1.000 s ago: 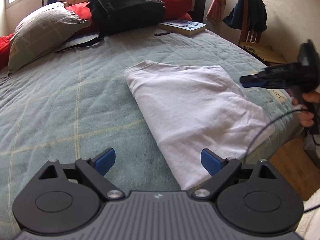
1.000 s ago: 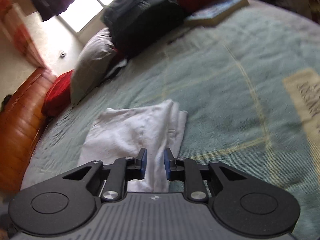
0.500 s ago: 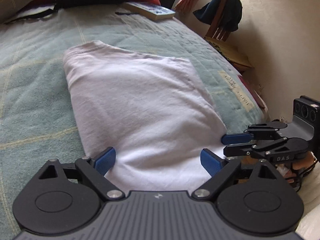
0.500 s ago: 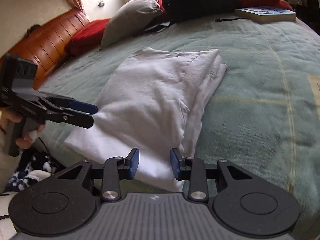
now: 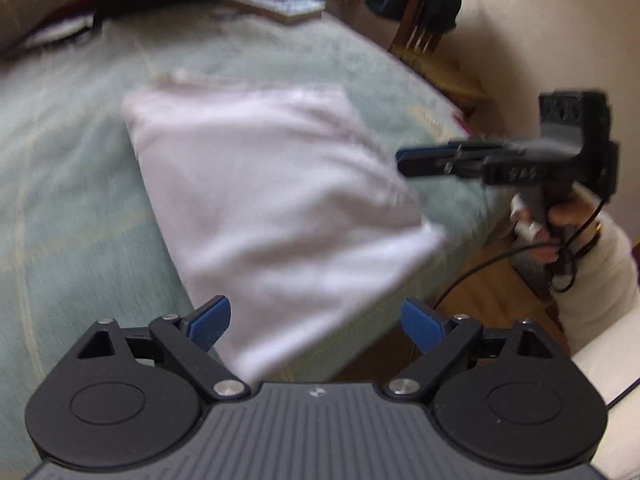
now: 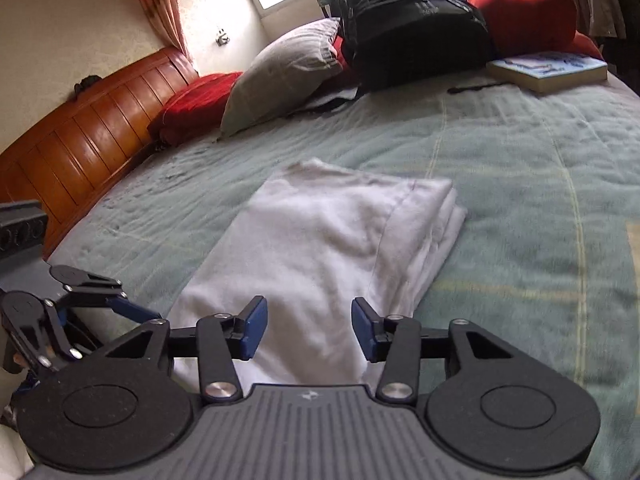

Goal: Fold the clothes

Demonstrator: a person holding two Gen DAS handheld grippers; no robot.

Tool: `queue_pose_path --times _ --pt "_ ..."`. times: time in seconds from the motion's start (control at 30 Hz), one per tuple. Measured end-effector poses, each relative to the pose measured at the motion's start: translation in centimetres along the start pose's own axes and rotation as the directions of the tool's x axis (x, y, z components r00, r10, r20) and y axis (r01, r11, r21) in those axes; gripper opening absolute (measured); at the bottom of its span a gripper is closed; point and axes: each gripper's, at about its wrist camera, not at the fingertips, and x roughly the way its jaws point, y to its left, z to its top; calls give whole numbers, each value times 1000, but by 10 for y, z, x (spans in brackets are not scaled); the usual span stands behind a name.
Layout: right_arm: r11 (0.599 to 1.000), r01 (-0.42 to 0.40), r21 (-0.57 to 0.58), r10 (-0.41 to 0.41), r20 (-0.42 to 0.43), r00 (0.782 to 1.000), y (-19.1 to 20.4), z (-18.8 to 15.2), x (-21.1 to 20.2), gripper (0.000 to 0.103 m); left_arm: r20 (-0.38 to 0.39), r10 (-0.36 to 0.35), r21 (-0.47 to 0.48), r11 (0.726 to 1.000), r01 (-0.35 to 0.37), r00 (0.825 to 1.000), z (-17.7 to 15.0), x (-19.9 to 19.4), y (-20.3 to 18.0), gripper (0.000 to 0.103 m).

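The folded garment [image 6: 328,248] lay on the bed [image 6: 520,184], near its front edge. Behind it sat a pillow [image 6: 280,72], a backpack [image 6: 408,28] and, to the right, a book [image 6: 548,68]. The headboard [image 6: 80,128] stood left.

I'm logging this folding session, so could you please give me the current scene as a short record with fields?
garment: white garment, folded into a long stack, lying flat
surface: green quilt, garment near its edge
left gripper: open, empty, before the garment's near end
right gripper: open, empty, over the garment's near end
background: black backpack, grey pillow, book, wooden headboard
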Motion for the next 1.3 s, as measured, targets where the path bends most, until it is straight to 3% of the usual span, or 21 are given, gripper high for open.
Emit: queue_pose_path --times 0.17,0.37,0.53,0.7,0.77,0.87,1.0,1.17,1.23,1.3 --pt "999 -27 -26 27 3 1000 -8 27 28 55 67 22 44 999 -25 997 60 25 15 93" --pt "1000 1 24 0 -44 999 -29 24 48 54 36 98 -11 995 -97 995 78 95 51 93" --pt "998 20 62 -18 -42 999 -39 18 45 55 70 88 26 996 -90 994 86 84 46 93" --pt "1000 -9 -15 9 0 1000 -28 43 49 59 107 74 45 996 -79 992 95 79 45 93" --pt "1000 -9 -14 9 -11 1000 -32 49 63 59 67 87 -10 996 -87 994 94 94 56 93" --pt "1000 -1 29 3 -45 999 -48 49 82 59 68 88 -67 994 -84 994 88 93 62 92" --pt "999 29 27 -28 -34 999 -43 52 65 60 95 97 -82 993 -90 991 81 65 52 93" --pt "998 -63 -19 62 -50 997 -14 43 36 69 71 22 -119 993 -13 997 54 40 30 93" --pt "995 -103 12 104 -84 991 -10 31 35 72 44 -26 -156 987 32 999 37 45 27 93" --pt "994 -90 68 98 -137 986 -14 18 42 72 14 -44 -194 980 46 999 24 53 29 93"
